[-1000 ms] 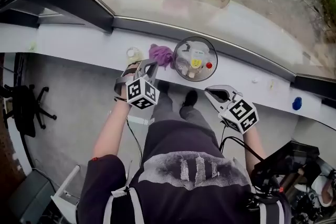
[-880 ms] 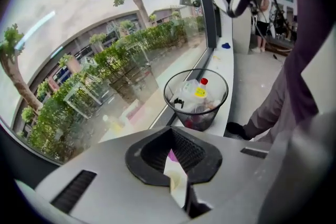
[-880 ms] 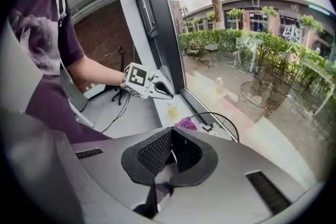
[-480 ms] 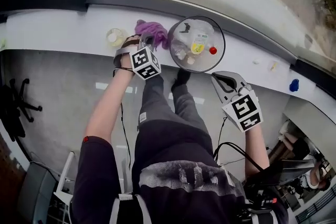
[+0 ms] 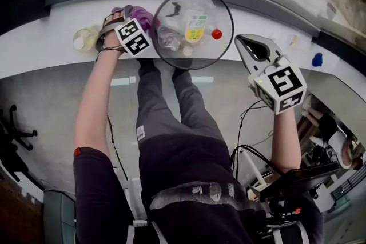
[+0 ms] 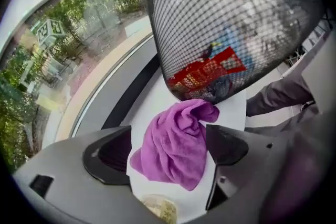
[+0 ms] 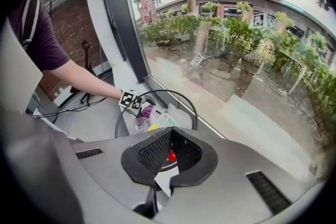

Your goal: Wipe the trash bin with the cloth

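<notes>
Left gripper (image 6: 168, 152) jaws are opening around our purple cloth (image 6: 176, 144); mesh bin (image 6: 226, 23) sits upright, mouth up, on the white window ledge (image 6: 152, 102).

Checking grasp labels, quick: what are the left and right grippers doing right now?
Left gripper: jaws opening, purple cloth between them, not gripped.
Right gripper: jaws shut, empty.

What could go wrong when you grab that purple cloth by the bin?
The left tool is opening, with the cloth between its jaws. The cloth lies right by the bin, so closing or pulling might nudge the bin. The little jar sits close and could get knocked over.
</notes>
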{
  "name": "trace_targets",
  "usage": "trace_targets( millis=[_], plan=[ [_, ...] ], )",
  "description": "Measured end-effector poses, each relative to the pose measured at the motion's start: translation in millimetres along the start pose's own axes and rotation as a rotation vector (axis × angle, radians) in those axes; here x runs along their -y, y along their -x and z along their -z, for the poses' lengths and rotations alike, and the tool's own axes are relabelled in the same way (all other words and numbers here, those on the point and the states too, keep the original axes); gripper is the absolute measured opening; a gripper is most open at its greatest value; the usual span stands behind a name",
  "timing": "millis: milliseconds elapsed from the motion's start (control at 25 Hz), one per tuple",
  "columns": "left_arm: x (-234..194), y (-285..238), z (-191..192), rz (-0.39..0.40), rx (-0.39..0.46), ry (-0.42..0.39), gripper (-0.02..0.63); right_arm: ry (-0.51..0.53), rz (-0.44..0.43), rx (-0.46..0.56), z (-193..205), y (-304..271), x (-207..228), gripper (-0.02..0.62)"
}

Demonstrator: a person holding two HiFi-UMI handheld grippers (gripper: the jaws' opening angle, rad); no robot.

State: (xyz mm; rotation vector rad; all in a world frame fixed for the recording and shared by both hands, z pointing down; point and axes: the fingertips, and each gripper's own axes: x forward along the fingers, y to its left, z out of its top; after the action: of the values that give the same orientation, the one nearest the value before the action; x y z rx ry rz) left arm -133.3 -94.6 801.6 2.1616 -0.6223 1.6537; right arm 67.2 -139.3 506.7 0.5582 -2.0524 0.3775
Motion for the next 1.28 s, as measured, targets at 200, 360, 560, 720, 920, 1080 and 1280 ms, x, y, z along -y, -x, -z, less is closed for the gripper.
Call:
trace_targets(
  millis=[200, 360, 560, 720, 920, 1080, 1280],
  plan=[
    [-34.0, -18.9, 32.0, 0.009, -0.103, 0.049, 0.393, 0.074, 0.073, 0.024, -12.4, -33.1, 47.2, -0.003],
    [-24.3, -37.9, 44.8, 0.044, -0.136, 0.093, 0.3, 0.018, 0.106, 0.013, -6.3, -36.9, 59.4, 0.108],
    [-32.2, -41.3, 45.2, -0.003, -0.076, 0.179, 0.101, 0.021, 0.095, -0.062, 12.4, -60.4, 68.3, 0.17],
    [-50.9, 10.8, 17.7, -0.061, 0.135, 0.42, 0.091, -0.026, 0.099, -0.083, 17.8, -71.8, 76.9, 0.169],
    [-87.9, 103.6, -25.3, -0.184, 0.45, 0.592, 0.087, -0.083, 0.071, -0.081, 23.5, -81.1, 84.5, 0.167],
    [-89.0, 121.9, -58.2, -0.176, 0.56, 0.547, 0.087, -0.178, 0.08, -0.008, 24.4, -60.4, 95.6, 0.168],
    [-87.2, 145.9, -62.8, -0.167, 0.609, 0.481, 0.087, -0.162, -0.021, 0.013, 4.6, -57.7, 69.3, 0.169]
  ],
)
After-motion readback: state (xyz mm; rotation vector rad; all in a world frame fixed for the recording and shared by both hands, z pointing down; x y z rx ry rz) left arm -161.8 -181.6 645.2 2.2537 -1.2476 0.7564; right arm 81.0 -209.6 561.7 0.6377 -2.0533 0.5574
